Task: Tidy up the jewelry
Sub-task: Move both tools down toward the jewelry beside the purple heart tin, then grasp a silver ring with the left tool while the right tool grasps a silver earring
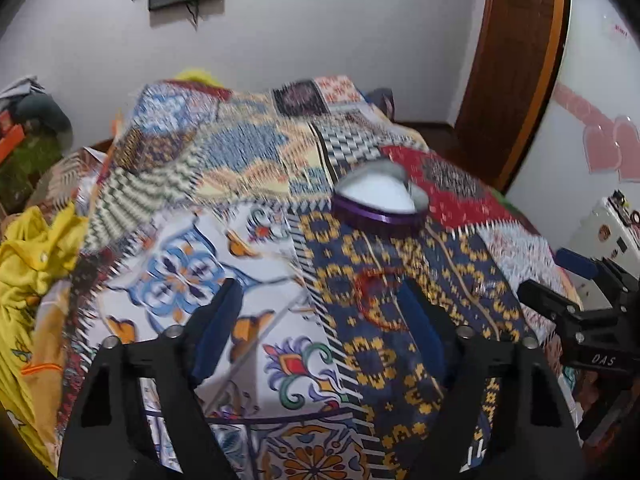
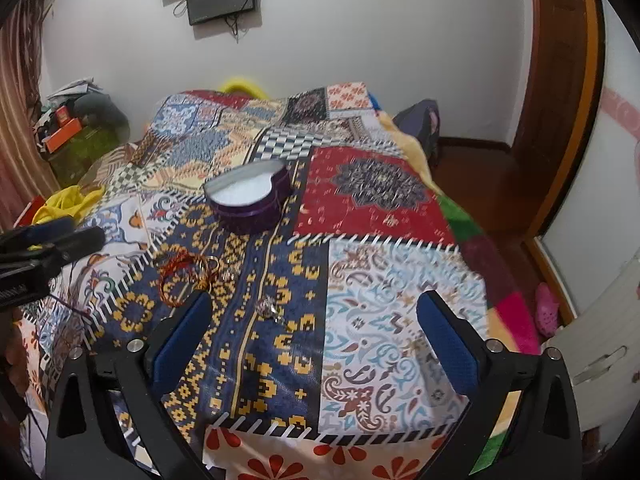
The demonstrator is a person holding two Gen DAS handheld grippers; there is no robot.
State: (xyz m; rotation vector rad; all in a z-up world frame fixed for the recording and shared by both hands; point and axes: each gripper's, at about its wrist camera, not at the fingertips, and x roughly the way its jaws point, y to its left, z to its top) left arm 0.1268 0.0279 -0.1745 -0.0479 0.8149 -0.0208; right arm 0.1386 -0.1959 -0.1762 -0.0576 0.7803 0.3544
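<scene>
A purple heart-shaped jewelry box (image 2: 250, 196) with a white lining stands open on the patchwork bedspread (image 2: 380, 280); it also shows in the left wrist view (image 1: 378, 204). A red thread bracelet (image 2: 176, 276) lies by gold pieces (image 2: 210, 266), and a small silver ring (image 2: 269, 307) lies to their right. The red bracelet (image 1: 374, 296) lies between the left fingertips. My left gripper (image 1: 316, 312) is open and empty above the cloth. My right gripper (image 2: 316, 320) is open and empty, just in front of the ring.
The bed fills the middle. A yellow garment (image 1: 28, 264) lies at its left edge. Clutter and boxes (image 2: 68, 128) stand at the back left. A wooden door frame (image 2: 560, 92) and a white cabinet (image 2: 600, 344) are on the right.
</scene>
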